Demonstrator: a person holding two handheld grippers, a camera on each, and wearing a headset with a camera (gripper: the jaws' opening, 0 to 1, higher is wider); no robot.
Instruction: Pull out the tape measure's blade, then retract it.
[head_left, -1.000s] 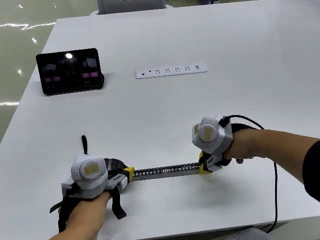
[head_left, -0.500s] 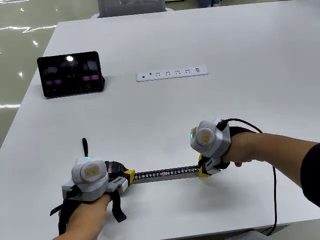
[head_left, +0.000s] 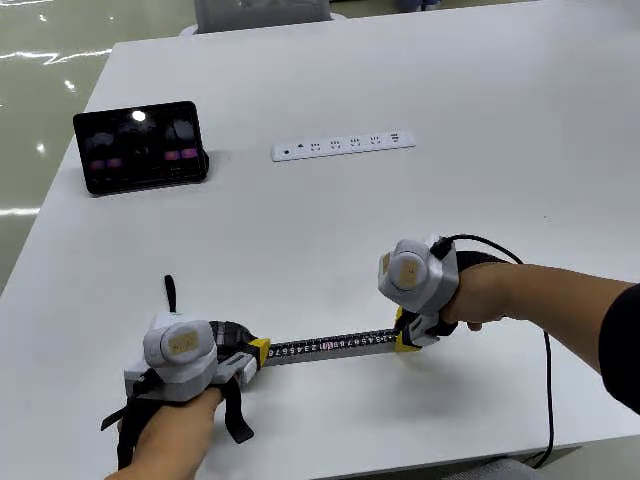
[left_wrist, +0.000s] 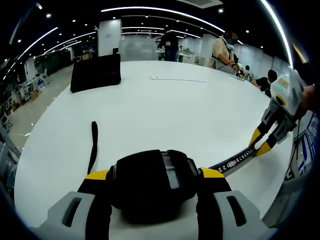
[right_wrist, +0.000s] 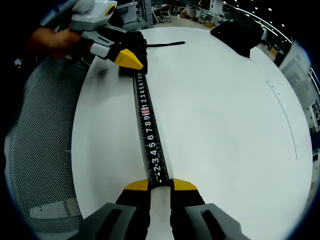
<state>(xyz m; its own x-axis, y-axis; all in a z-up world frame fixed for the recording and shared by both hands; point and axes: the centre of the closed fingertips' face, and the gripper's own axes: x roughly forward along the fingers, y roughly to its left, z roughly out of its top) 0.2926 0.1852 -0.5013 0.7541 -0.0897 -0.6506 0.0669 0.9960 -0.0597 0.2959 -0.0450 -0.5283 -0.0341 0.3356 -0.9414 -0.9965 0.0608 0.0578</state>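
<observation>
L hand-held gripper (head_left: 252, 350) clamped on black tape measure case (left_wrist: 150, 185), by counter's (head_left: 400, 80) near edge, twd left corner. Its blade (right_wrist: 148, 125) lies out flat along that edge; R hand-held gripper (right_wrist: 160, 186) pinches the tip. Black strap (head_left: 169, 290) on counter just beyond case. Tablet (head_left: 140, 143) by left edge, power strip (head_left: 343, 143) mid-counter, both well apart from blade.

Black tape measure case (left_wrist: 150, 185), prob. round, on tabletop (head_left: 300, 230) near front edge; dark blade (right_wrist: 150, 132) pulled out flat, nos. up.
</observation>
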